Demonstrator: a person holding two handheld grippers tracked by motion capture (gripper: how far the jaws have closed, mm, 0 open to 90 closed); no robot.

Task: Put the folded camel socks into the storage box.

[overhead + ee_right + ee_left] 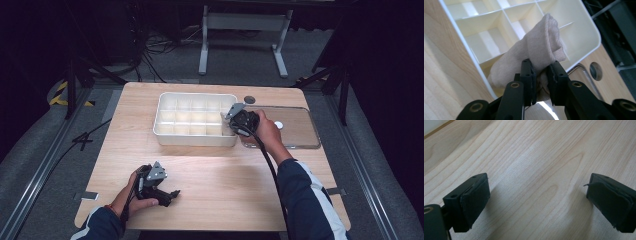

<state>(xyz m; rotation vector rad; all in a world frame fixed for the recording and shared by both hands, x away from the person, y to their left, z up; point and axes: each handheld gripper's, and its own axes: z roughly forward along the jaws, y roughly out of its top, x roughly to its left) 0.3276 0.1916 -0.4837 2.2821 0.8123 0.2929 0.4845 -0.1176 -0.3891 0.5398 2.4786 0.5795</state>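
My right gripper (540,77) is shut on a rolled beige sock (536,50), which hangs over the right end of a white divided organizer box (466,47). From above, the right gripper (231,120) sits at the box's (165,135) near right corner, and the sock (223,118) is a small pale patch there. My left gripper (172,195) rests low over the near left part of the wooden table (225,180). Its jaws stand wide apart in the left gripper view, with bare wood between them (537,195).
A clear plastic lid (300,131) lies flat to the right of the box, with a small white disc (278,125) on it. A round grommet hole (249,99) sits in the table behind the box. Metal frame legs stand on the floor beyond the table.
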